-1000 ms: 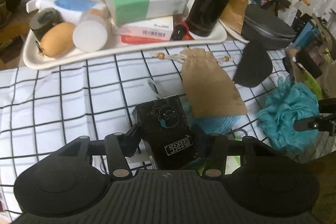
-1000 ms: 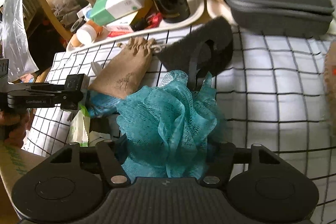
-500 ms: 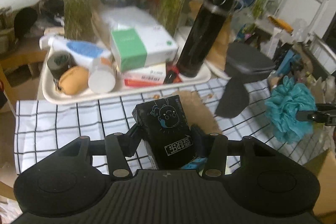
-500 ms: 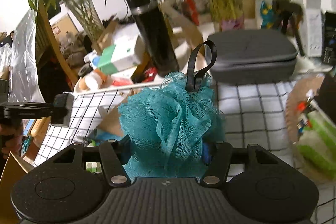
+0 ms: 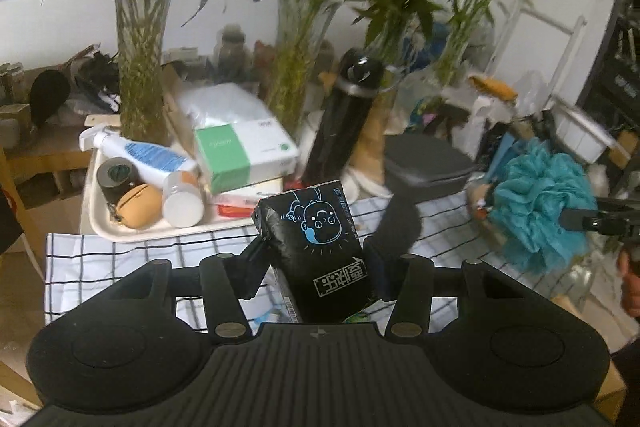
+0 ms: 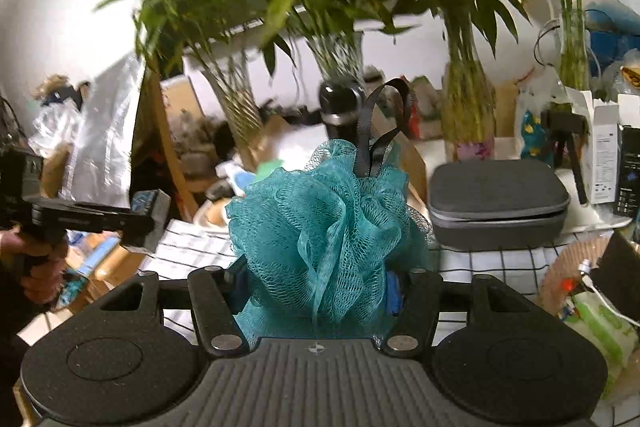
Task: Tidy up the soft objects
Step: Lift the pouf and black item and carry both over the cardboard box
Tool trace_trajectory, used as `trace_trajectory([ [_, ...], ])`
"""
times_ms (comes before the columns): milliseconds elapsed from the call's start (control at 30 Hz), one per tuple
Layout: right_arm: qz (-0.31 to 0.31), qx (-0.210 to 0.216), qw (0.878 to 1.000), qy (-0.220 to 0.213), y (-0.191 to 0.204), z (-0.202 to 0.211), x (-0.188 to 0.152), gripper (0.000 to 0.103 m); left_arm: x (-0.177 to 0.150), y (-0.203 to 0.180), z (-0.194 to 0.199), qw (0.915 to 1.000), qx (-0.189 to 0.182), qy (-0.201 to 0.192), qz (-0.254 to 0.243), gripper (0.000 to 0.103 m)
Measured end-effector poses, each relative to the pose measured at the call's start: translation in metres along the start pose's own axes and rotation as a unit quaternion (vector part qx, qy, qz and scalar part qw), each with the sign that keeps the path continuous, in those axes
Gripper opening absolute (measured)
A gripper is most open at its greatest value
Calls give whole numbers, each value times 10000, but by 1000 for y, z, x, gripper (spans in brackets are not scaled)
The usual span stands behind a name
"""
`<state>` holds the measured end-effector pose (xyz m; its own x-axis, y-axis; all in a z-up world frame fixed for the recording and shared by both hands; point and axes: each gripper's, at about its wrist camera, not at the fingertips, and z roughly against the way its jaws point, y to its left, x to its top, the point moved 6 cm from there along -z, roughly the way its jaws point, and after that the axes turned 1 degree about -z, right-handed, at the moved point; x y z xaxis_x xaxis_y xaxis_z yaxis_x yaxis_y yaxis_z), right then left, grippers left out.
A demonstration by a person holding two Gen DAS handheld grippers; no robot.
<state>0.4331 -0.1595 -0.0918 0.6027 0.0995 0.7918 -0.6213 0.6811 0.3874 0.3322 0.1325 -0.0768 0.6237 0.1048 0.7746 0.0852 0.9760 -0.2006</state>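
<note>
- While you hold both grippers above the checked cloth (image 5: pixel 120 259), your left gripper (image 5: pixel 316 263) is clamped on a black tissue pack (image 5: pixel 316 239) printed with a blue cartoon face, its fingers (image 5: pixel 256 267) pressing the pack's two sides.
- Your right gripper (image 6: pixel 320 279) is closed around a teal mesh bath pouf (image 6: pixel 324 227), whose black ribbon loop (image 6: pixel 380 123) stands up from its top; the netting bulges out past both fingers.
- From the left wrist view, the pouf (image 5: pixel 544 203) hangs off the cloth's right edge, clear of the surface, and the pack sits raised above the cloth's near edge.
- At the cloth's far edge, a white tray (image 5: pixel 100 215) carries a spray bottle (image 5: pixel 140 155), a green-and-white box (image 5: pixel 244 155), a roll of dark tape (image 5: pixel 116 175) and a tan round pouch (image 5: pixel 136 211), crowded together.
- Just right of the tray stands a tall black flask (image 5: pixel 344 115), upright, with a grey zip case (image 5: pixel 424 163) beside it at the far right corner.
- Behind them, glass vases of bamboo (image 5: pixel 140 67) line the wall.
</note>
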Motion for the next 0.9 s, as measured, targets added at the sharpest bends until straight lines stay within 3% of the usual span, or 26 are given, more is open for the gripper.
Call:
trace_trajectory([
  [233,291,654,9974,-108,28,25,-9,64,-16,-31,29,9994,-253,-184,-179,50],
  [467,641,1550,9858,-124,66,59,-22,64,-29,-68,64,9976,-539,-282,-317,50],
  [900,1278,1710,9720,986,103,60,-74,65,-75,-95,78,9961,-285,514,-664,50],
])
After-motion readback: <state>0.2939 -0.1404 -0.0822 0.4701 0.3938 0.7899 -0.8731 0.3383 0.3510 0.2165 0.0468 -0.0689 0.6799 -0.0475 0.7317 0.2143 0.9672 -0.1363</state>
